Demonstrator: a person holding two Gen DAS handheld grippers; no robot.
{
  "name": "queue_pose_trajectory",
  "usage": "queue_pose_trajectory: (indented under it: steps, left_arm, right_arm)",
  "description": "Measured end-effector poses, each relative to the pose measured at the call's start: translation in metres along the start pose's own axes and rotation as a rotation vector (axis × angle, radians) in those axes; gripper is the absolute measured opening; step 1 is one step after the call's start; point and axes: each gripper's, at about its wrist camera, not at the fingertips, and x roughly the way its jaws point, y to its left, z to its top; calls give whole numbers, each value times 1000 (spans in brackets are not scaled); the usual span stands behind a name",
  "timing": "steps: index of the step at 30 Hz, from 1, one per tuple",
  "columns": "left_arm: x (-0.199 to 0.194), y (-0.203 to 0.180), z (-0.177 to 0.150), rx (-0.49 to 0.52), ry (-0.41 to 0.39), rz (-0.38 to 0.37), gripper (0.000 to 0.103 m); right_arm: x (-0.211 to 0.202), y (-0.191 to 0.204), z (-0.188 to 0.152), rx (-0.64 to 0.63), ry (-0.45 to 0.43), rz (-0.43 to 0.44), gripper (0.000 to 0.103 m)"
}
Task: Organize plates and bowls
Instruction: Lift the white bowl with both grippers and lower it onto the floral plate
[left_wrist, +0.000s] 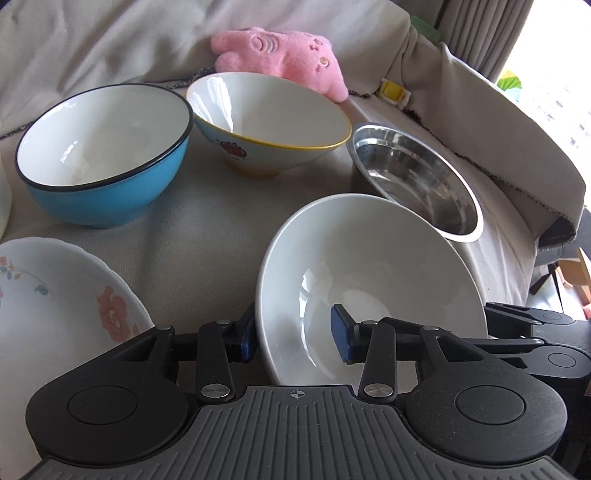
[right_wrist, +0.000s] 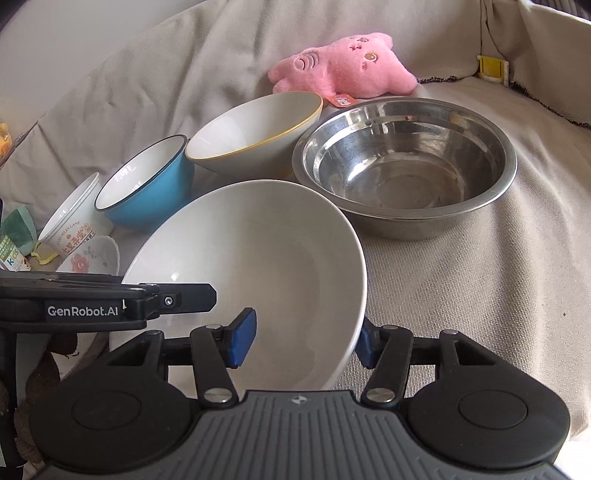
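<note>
Jaws: both grippers part-open, straddling rim, pads clear | white bowl (right_wrist: 258, 258): glossy, plain, tilted

The big bowl (right_wrist: 258, 258) is plain white, and one bowl (left_wrist: 107, 199) is blue outside with a black rim. The plate (left_wrist: 55, 314) has pink flowers.

**My gripper and the big white bowl**

My right gripper (right_wrist: 301, 341) sits at the bottom of the frame. Its blue pads (right_wrist: 242, 339) stand on both sides of the white bowl's (right_wrist: 266, 266) rim, one inside and one outside. I cannot tell if they press on it. My other gripper (right_wrist: 110, 304) pokes in from the left. Behind the bowl I see a shiny metal bowl (right_wrist: 406, 170), a yellow-rimmed bowl (right_wrist: 251, 136) and a blue bowl (right_wrist: 147, 184). A pink plush toy (right_wrist: 343, 66) lies at the top on the beige cloth (right_wrist: 480, 277).
</note>
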Motion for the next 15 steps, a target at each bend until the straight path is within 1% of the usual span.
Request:
queue_pose_trajectory:
  steps: [4, 9, 13, 15]
  left_arm:
    - [-1, -10, -7, 38, -3, 58, 44]
    - [-9, -11, -8, -8, 54, 19, 44]
    - [-22, -16, -14, 4, 32, 35, 44]
    - [-32, -13, -14, -5, 17, 48, 44]
  right_arm:
    - [-5, 3, -2, -3, 3, -17, 55]
    - [-17, 5, -5, 14, -15, -32, 56]
    - [-25, 18, -4, -5, -36, -36, 58]
    - [-28, 28, 0, -24, -45, -18, 59]
